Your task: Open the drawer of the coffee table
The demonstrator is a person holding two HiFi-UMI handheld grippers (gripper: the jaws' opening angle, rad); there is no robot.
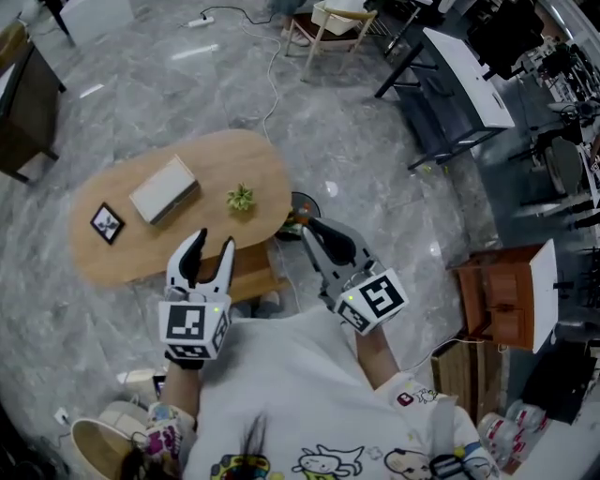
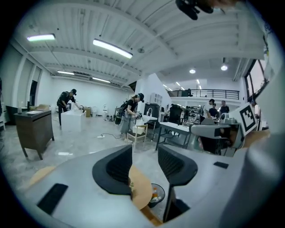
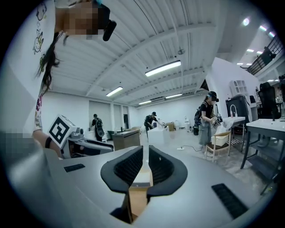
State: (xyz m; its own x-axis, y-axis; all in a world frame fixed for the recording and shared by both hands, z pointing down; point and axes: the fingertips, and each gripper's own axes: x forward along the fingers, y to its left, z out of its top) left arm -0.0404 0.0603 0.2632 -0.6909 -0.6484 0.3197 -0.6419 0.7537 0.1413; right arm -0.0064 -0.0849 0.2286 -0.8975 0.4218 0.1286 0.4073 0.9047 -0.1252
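Observation:
The oval wooden coffee table (image 1: pixel 202 159) stands on the marble floor ahead of me. On it lie a pale box (image 1: pixel 163 188), a small framed picture (image 1: pixel 107 223) and a little green plant (image 1: pixel 241 198). A wooden part (image 1: pixel 251 274) juts out below the table's near edge; whether it is the drawer I cannot tell. My left gripper (image 1: pixel 214 238) is held up over that edge, jaws apart and empty (image 2: pixel 144 153). My right gripper (image 1: pixel 310 226) hovers past the table's right end. Its jaws stand almost together with nothing between them (image 3: pixel 143 156).
A dark round bin (image 1: pixel 302 208) sits on the floor by the table's right end. A cable (image 1: pixel 272 84) runs across the floor behind the table. A wooden chair (image 1: pixel 328 26) and dark desks (image 1: pixel 459 84) stand farther back, a brown cabinet (image 1: pixel 497 295) at right. People (image 2: pixel 131 113) work in the distance.

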